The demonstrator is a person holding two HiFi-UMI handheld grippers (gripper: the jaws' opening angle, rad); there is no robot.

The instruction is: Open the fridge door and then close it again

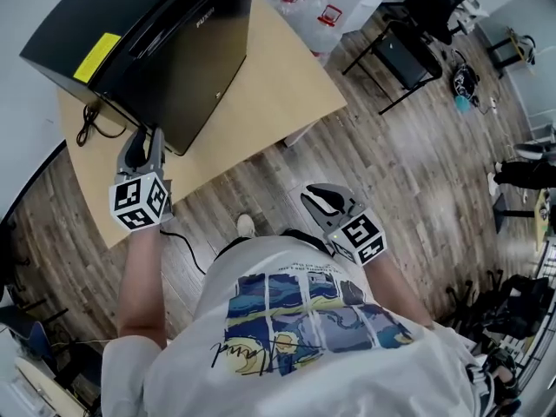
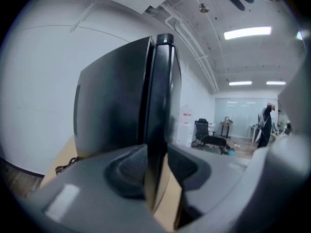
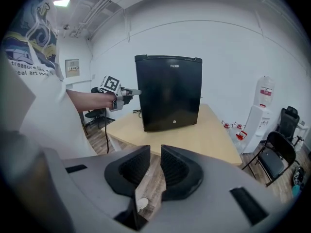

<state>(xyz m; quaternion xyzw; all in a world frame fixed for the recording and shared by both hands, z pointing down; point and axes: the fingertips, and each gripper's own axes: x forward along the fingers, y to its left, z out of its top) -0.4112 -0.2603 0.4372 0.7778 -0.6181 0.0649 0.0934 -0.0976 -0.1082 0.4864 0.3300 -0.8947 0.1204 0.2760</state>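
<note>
The fridge [image 3: 168, 93] stands upright, taller than wide, near the tabletop's [image 1: 278, 94] back edge, its door [image 3: 170, 101] facing the front edge. It is a glossy black box with white lettering [image 3: 175, 66] atop the shut door and a yellow sticker [image 1: 97, 56]. The left gripper [image 2: 158, 154] straddles the door's left-hand edge, jaws wide, pads [image 2: 131, 166] just beside it. The right gripper [image 3: 155, 164] hangs off the table, jaws narrowly apart, empty.

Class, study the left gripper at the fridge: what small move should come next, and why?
Probably close the left gripper onto the fridge door edge: that edge stands between its open jaws, not yet clamped, and the door looks shut, so it needs a grip before pulling.
</note>
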